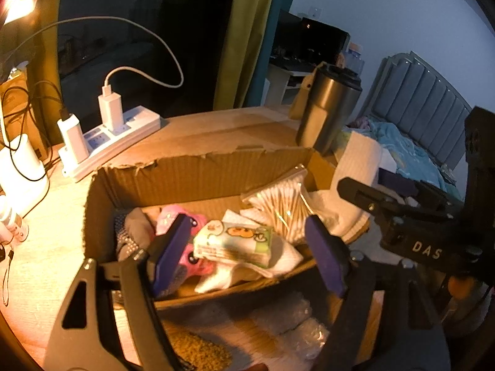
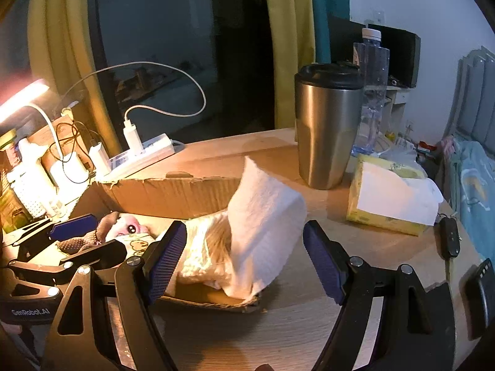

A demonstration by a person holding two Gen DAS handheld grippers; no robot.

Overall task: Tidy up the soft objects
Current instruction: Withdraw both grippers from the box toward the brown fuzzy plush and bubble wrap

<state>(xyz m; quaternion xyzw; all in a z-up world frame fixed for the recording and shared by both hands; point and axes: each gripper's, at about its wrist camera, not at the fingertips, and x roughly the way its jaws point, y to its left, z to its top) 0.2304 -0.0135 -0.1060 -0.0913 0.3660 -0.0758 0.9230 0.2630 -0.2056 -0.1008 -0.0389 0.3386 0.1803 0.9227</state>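
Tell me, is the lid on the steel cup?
Yes, in the right wrist view the steel cup stands upright on the table with its black lid on top.

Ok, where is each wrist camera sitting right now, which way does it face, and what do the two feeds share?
Left wrist: rides the left gripper, above the near edge of the cardboard box, looking forward and down into it at the tissue pack and cotton swabs; jaws open, right gripper at right.
Right wrist: rides the right gripper, lower, beside the box's right end, facing the white towel; jaws open, left gripper at left.
Shared: box, towel, steel tumbler, power strip.
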